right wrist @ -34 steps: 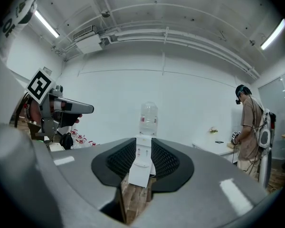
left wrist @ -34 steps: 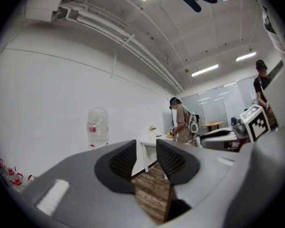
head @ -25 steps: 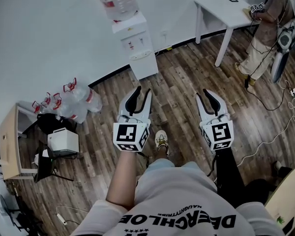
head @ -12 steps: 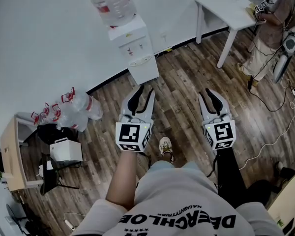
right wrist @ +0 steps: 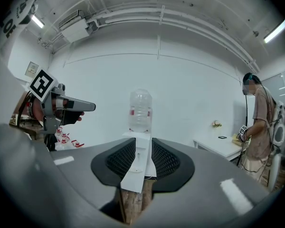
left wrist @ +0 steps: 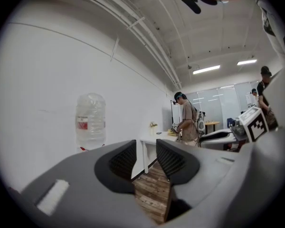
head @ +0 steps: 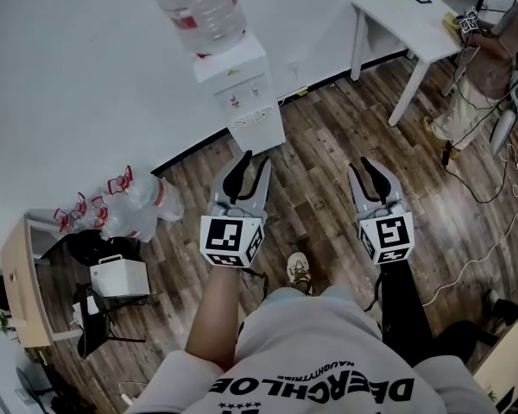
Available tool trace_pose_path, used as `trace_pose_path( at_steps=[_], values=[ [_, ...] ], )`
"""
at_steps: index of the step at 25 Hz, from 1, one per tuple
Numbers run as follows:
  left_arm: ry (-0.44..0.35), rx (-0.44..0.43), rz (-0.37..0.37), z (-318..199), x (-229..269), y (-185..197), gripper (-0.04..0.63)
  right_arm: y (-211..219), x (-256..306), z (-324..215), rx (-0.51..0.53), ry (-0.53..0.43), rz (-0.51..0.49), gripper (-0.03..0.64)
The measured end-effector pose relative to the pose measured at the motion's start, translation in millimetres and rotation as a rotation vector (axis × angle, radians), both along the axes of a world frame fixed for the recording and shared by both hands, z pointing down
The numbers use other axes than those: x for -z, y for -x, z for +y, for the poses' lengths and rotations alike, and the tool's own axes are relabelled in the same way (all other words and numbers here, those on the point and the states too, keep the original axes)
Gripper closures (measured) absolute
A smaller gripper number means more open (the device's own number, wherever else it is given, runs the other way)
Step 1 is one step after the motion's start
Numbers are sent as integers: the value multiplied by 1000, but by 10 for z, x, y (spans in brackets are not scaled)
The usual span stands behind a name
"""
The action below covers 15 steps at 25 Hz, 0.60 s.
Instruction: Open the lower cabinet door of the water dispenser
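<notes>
The white water dispenser (head: 242,93) stands against the wall with a clear bottle (head: 194,7) on top. Its lower cabinet door (head: 257,133) is closed and faces me. My left gripper (head: 254,159) is held level just short of the door, jaws apart and nothing between them. My right gripper (head: 359,166) is level off to the dispenser's right, also open and empty. The right gripper view has the dispenser (right wrist: 138,160) and bottle (right wrist: 140,110) straight ahead between the jaws of the right gripper (right wrist: 143,148). The left gripper (left wrist: 146,148) looks past the bottle (left wrist: 90,120).
Several empty water jugs (head: 129,192) lie by the wall at the left, near a small white box (head: 116,274) and a wooden desk (head: 17,283). A white table (head: 414,20) and a standing person (head: 492,50) are at the right. Cables (head: 492,231) run across the wooden floor.
The person has stepped forward, and both grippers have travelled with them towards the dispenser. Jaw openings look the same.
</notes>
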<state>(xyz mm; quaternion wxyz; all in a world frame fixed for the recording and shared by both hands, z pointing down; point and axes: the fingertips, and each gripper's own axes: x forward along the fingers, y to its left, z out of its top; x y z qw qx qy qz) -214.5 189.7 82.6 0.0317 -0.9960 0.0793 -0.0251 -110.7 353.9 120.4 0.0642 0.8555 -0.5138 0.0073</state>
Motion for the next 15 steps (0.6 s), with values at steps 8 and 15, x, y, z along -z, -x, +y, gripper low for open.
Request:
trace_pose_path(
  at_steps=[8, 15],
  values=[
    [3, -45, -5, -372, -54, -298, 407, -238, -20, -381, -24, 12, 2, 531],
    [3, -68, -3, -667, -35, -517, 408, -441, -24, -658, -44, 16, -1, 531]
  ],
)
